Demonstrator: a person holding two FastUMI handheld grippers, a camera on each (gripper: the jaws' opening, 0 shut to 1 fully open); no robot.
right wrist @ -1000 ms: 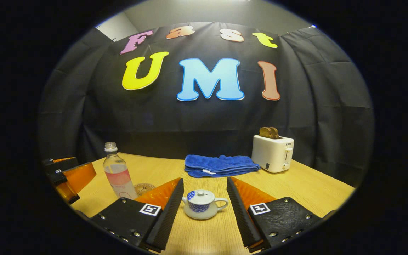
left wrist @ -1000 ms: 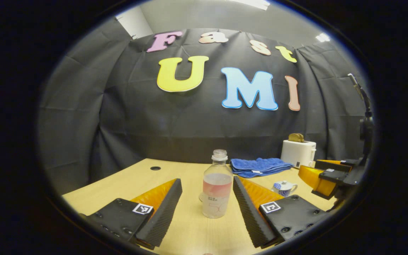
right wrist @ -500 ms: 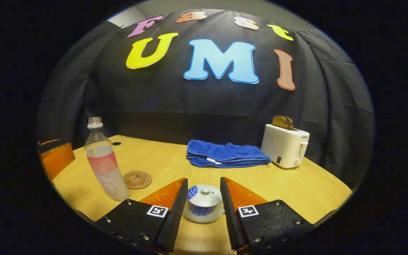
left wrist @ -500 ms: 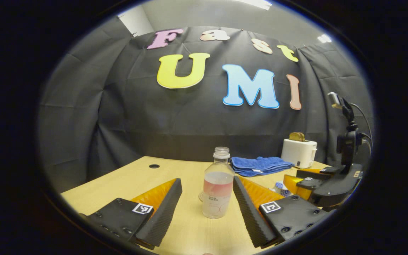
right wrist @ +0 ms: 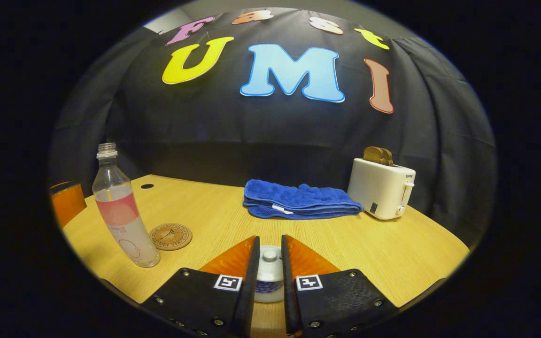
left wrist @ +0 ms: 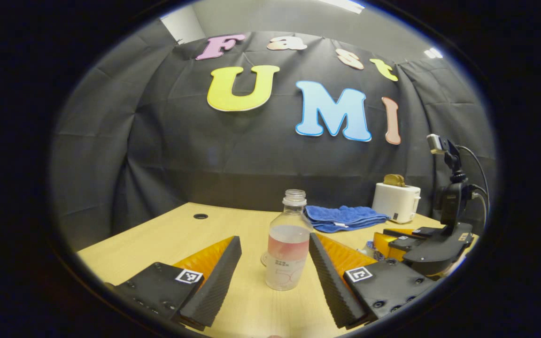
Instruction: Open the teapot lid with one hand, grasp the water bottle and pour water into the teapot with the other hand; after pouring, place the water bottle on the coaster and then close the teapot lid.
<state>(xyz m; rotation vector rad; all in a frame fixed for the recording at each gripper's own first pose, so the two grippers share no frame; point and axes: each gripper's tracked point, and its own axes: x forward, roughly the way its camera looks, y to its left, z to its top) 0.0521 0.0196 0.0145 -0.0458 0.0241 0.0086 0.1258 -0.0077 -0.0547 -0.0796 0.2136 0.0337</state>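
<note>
The teapot lid [right wrist: 269, 256] is bracketed by the narrowed fingers of the right gripper [right wrist: 268, 277]; contact cannot be told. The uncapped water bottle [left wrist: 287, 241] stands ungrasped on the table [left wrist: 167, 237] between the spread left gripper [left wrist: 275, 277] fingers, near the coaster [right wrist: 171, 236]. Everything is left to do.

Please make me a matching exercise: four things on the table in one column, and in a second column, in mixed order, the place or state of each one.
Things
1. clear plastic water bottle with pink label
2. small white and blue ceramic teapot
3. folded blue towel
4. round brown coaster

Places or states
A. lies flat near the bottle's base, nothing on it
B. stands uncapped between the open left tongs, not touched
C. lies beside the white toaster at the back of the wooden table
D. sits between the nearly closed right tongs, lid on

Pairs: 1-B, 2-D, 3-C, 4-A
</note>
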